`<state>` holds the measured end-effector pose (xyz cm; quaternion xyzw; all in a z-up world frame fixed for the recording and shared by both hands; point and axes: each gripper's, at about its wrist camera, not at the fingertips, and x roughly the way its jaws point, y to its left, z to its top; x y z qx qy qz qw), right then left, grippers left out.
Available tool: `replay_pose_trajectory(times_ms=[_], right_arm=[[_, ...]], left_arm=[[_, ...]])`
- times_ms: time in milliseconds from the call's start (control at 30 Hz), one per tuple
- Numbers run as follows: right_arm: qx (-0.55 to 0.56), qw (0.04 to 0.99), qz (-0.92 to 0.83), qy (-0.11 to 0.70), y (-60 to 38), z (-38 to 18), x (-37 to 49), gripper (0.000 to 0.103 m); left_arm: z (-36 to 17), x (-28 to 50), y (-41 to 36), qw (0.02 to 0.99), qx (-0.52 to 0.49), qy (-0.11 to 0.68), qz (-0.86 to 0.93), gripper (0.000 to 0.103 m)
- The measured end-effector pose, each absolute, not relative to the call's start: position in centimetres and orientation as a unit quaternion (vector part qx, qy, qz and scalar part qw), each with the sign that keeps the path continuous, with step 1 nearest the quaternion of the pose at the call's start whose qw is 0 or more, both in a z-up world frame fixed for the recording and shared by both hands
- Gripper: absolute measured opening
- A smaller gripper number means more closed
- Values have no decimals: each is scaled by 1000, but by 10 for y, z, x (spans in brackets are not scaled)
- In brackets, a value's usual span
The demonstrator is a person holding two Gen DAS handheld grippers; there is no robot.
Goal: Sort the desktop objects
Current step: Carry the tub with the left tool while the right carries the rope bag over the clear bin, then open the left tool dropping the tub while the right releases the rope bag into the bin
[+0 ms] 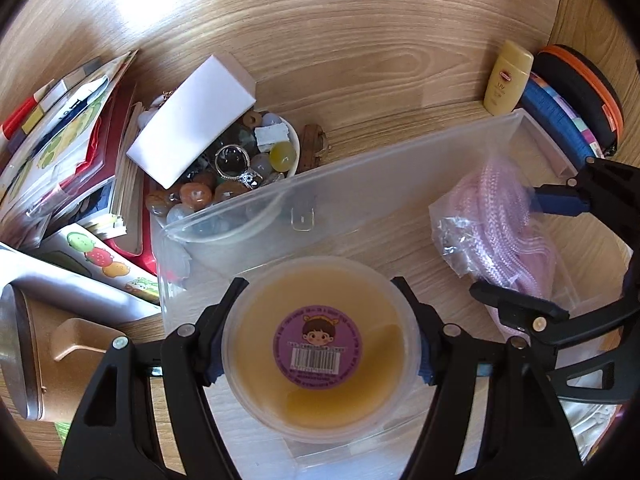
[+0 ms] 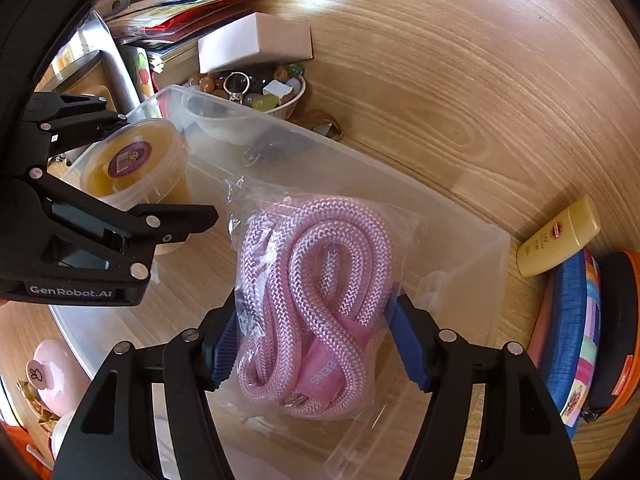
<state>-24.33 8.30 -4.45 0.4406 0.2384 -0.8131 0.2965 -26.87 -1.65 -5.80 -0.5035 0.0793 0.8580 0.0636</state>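
Note:
My left gripper [image 1: 320,344] is shut on a round clear tub of amber gel [image 1: 320,364] with a purple sticker, held inside the clear plastic bin [image 1: 360,184]. The tub also shows in the right wrist view [image 2: 132,168], with the left gripper [image 2: 120,168] around it. My right gripper [image 2: 316,340] is shut on a clear bag of pink rope [image 2: 316,304], held over the same bin [image 2: 460,248]. In the left wrist view the bag [image 1: 492,216] and the right gripper [image 1: 532,252] are at the right.
A white bowl of stones and rings [image 1: 232,168] with a white box [image 1: 192,120] on it stands behind the bin. Books and sticker sheets [image 1: 60,140] lie at left, with a metal cup [image 1: 24,352]. A yellow sunscreen bottle [image 1: 506,76] and an orange-rimmed case [image 1: 580,100] are at right.

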Motion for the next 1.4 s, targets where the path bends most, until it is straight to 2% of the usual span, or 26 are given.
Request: replay_pose_trajectory(times_ms=[333,400,467,533,833,1067,1400], right_arm=[[445,291,-813,237,84,-40,-238,65],[439,287,-819,235,85,-35,-236,68],[428,284,-825,237,86,-30,-232,76],[420,278,-830,240,88,-25,-228,77],[415,272,-838,227,90,-24,-216,78],[392,269,-851,222,105,-12,-203,82],[380,264,-861,211,121,2,-187,84]], left_arm=[[-59,-269,-15,61,-496,83,862,73],[-59,-269,-16,62,-493,78,865,74],[-59,-269,-17,58,-488,77,868,78],[-59,-268,-17,49,-483,81,871,81],[-52,-264,-13,39,-481,96,871,84],[-33,-255,-16,32,-461,85,883,92],[-8,-222,-33,21,-441,77,894,93]])
